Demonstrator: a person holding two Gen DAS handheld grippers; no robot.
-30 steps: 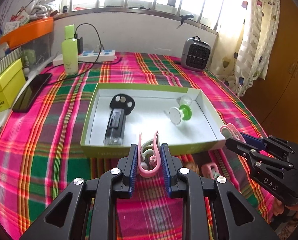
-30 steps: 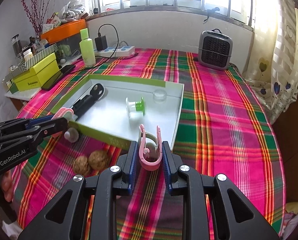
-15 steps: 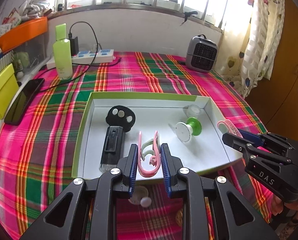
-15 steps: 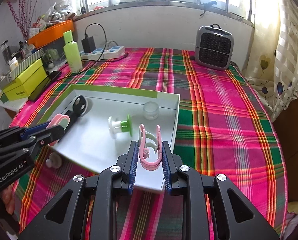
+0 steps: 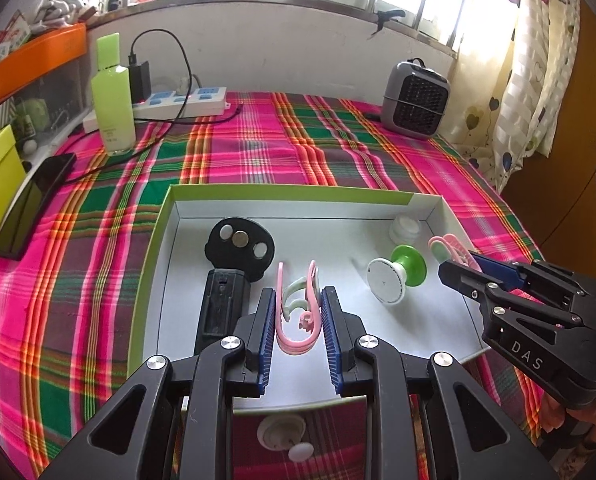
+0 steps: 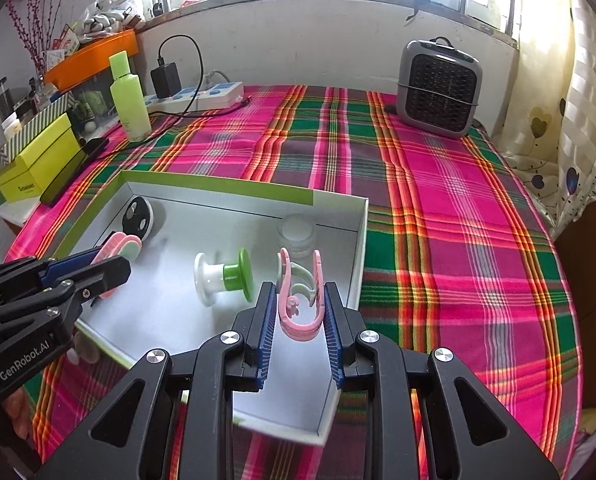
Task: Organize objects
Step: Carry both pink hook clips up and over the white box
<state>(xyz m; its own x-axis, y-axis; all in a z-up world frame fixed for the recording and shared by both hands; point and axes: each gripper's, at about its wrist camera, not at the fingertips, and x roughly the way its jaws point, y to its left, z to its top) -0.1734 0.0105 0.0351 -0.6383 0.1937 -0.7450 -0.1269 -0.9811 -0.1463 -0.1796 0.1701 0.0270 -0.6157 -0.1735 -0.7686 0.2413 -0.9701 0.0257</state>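
My left gripper [image 5: 297, 300] is shut on a pink clip [image 5: 298, 328] and hangs over the near middle of the white tray [image 5: 290, 194]. My right gripper [image 6: 300, 294] is shut on a second pink clip [image 6: 299, 320] over the tray's right side [image 6: 361, 248]. Inside the tray lie a black device [image 5: 222, 304] with a round head [image 5: 240, 248], a white and green spool [image 5: 395, 276] and a small clear jar [image 5: 405, 229]. In the left wrist view the right gripper [image 5: 453, 264] shows at the right; in the right wrist view the left gripper [image 6: 118, 258] shows at the left.
A white suction hook [image 5: 282, 434] lies on the plaid cloth just before the tray. At the back stand a green bottle [image 5: 112, 96], a power strip [image 5: 178, 102] with a charger, and a grey heater [image 5: 415, 100]. A phone [image 5: 34, 204] and yellow boxes [image 6: 38, 160] sit left.
Both grippers moved forward with their clips, from before the tray's near edge to over its inside. The walnuts by the tray dropped out of view. Neither grip changed.
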